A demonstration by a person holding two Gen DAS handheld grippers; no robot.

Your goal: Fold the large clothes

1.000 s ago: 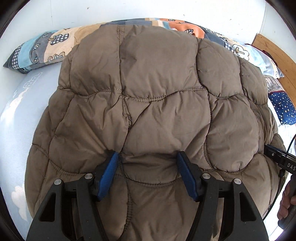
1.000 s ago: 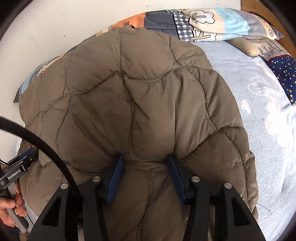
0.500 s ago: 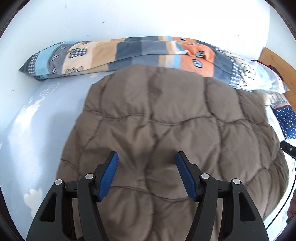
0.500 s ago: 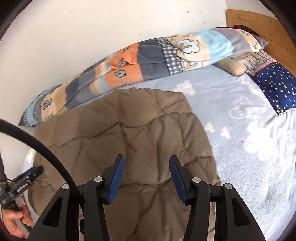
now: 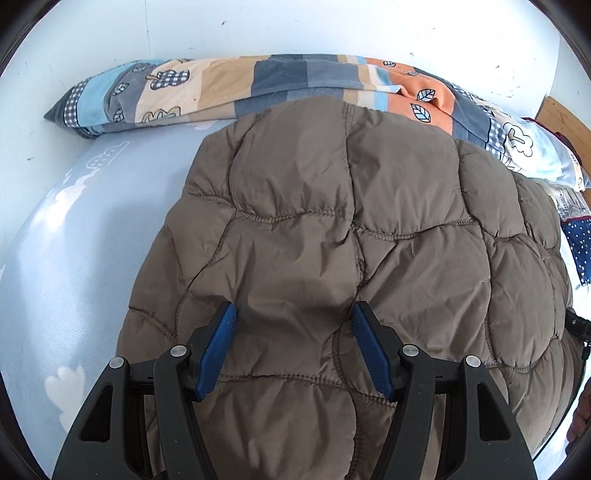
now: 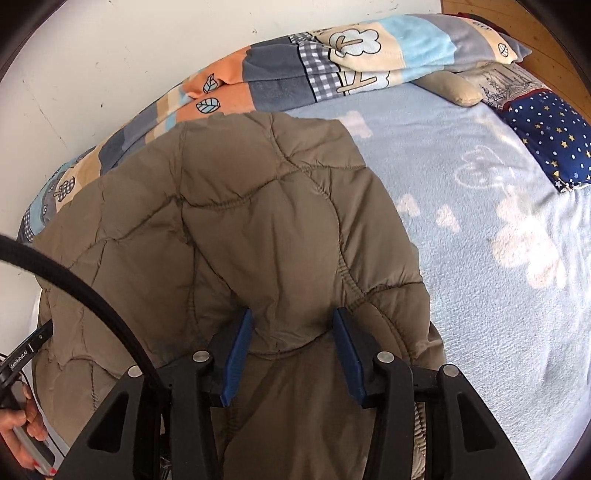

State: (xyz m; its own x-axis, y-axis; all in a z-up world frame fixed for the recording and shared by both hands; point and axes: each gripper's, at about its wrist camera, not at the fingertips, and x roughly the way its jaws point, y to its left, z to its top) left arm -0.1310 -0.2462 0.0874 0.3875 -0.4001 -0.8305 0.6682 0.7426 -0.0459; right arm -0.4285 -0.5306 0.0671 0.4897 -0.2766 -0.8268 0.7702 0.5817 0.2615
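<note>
Setting: a bed with a pale blue cloud-print sheet (image 5: 74, 258) against a white wall (image 5: 295, 26); a rolled patchwork blanket (image 5: 258, 81) lies along the wall at 12 o'clock, and a starred navy pillow (image 6: 546, 136) sits at 2 o'clock in the right wrist view.

Change noted: half a second ago the brown quilted jacket (image 5: 351, 229) lay lower and flatter, with more sheet showing beyond it. It now bulks up closer to both cameras, and its far edge overlaps the blanket. Judgement: the near edge is being gathered for a fold; the fold is not yet laid.

Left gripper (image 5: 295, 345): jaws about half spread, with a ridge of jacket fabric between the blue pads (image 5: 218, 347). The cloth puckers there; it appears pinched.

Right gripper (image 6: 291, 350): jaws closing, with a fold of the jacket (image 6: 258, 206) between them, drawn into creases at the pads.

Position: the jacket extends from both grippers toward 12 o'clock and spreads to 9 and 3 o'clock in the left view. A hand (image 6: 22, 439) is visible at 8 o'clock in the right view.
</note>
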